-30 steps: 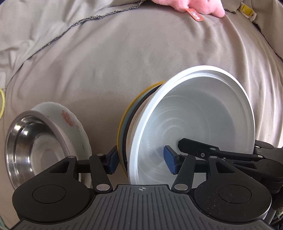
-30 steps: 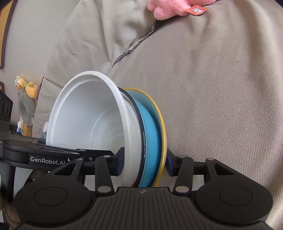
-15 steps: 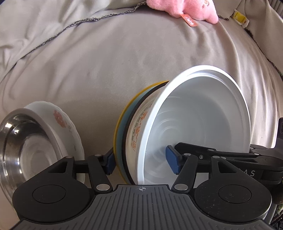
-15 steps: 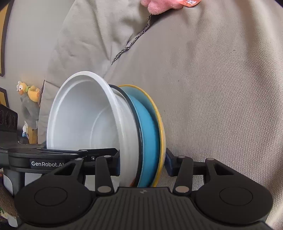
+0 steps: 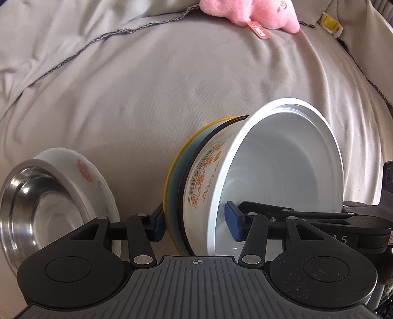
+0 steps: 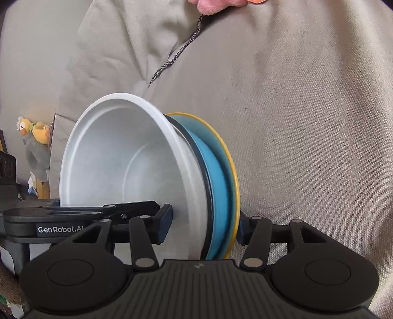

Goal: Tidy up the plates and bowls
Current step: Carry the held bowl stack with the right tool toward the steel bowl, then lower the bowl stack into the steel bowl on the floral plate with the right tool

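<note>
Grey-beige ribbed fabric [image 5: 147, 86], soft and creased, covers the whole surface beneath both tools. Tipped up on edge between the fingers of the left hand-held gripper [image 5: 195, 224] is a nested stack. A glossy white bowl [image 5: 282, 171], deep and round with orange print on its outer wall, opens towards that tool's right. Behind the bowl sit a thin black-rimmed piece [image 5: 183, 196], a smooth blue plate [image 6: 218, 196] and a yellow-edged plate [image 6: 234, 171].

The left tool points steeply downward. Its jaws are closing around the stack: one blue pad lies against the back of the yellow-edged plate, and the other is inside the bowl, with a sliver of white showing between it and the wall.

The right hand-held gripper [image 6: 203, 223] comes in at a shallower downward slant from the opposite side. Its jaws are starting to open, yet one pad is against the bowl's inner wall and the other against the yellow rim, so it grips the stack.

To the left tool's near left, a shiny steel bowl [image 5: 32, 201] rests in a white scalloped plate [image 5: 93, 176] with a pink flower pattern, apart from the stack. Far ahead lies a fuzzy pink plush toy [image 5: 248, 9].
</note>
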